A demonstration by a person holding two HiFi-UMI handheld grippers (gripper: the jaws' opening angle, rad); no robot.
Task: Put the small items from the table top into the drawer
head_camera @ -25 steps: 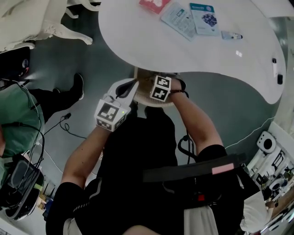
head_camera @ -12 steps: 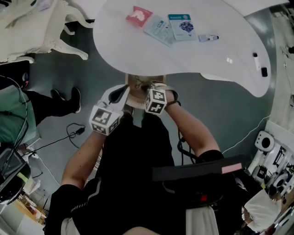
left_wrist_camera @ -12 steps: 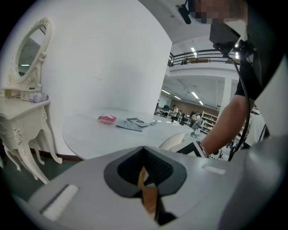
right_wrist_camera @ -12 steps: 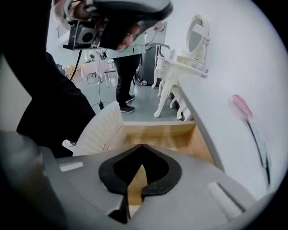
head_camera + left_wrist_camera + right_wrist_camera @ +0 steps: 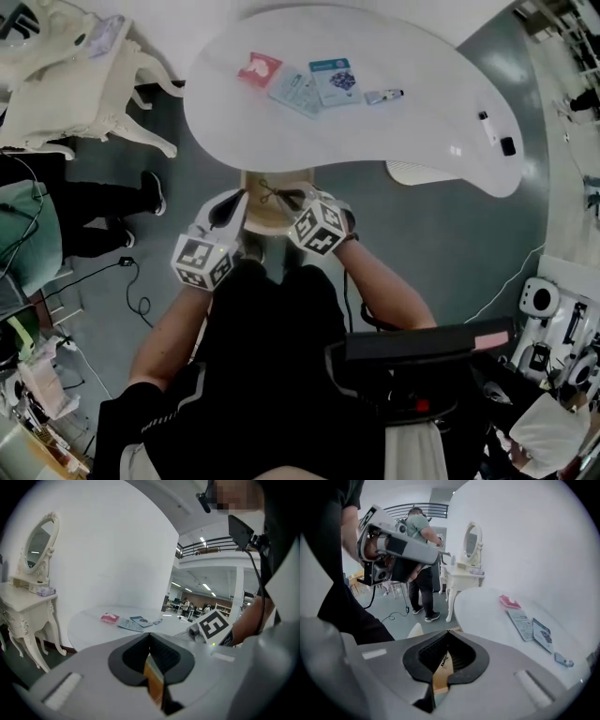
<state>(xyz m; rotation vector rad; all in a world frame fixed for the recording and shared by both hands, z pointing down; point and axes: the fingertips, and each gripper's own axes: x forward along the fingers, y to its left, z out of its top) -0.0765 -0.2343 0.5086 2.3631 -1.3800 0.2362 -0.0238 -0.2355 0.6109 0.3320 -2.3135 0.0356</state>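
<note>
So, both tools are sitting down by the open drawer [image 5: 262,217], which sticks out from under the near edge of the counter [image 5: 422,56], toward its left half. The left tool [image 5: 150,637] has its jaws pressed together with nothing caught in them; through the slit below the pads you only see a bit of the drawer's wood. Same story for the right tool [image 5: 446,641] – jaws together, empty, with the wooden drawer bottom showing behind them. From the head view, the left one points at the drawer's left side and the right one hangs over its right side, marker cubes facing up. There's a thin dark thing [image 5: 272,192] lying in the drawer, but it's too small for me to say what it is. The small stuff is all up on the counter, well apart from the tools: a red packet [image 5: 260,68] closest to the far left edge, then a leaflet [image 5: 293,91] and a blue card [image 5: 336,81] right up against each other, maybe overlapping, then a small tube [image 5: 384,96] just past them – a loose row running toward the middle. Way over by the right end of the counter sit a black marker [image 5: 485,119] and a little dark block [image 5: 507,145], close to that edge. Off to the left of the counter stands a white dressing table [image 5: 28,602] with an oval mirror, and a person in a green top [image 5: 419,527] stands beside it.
</note>
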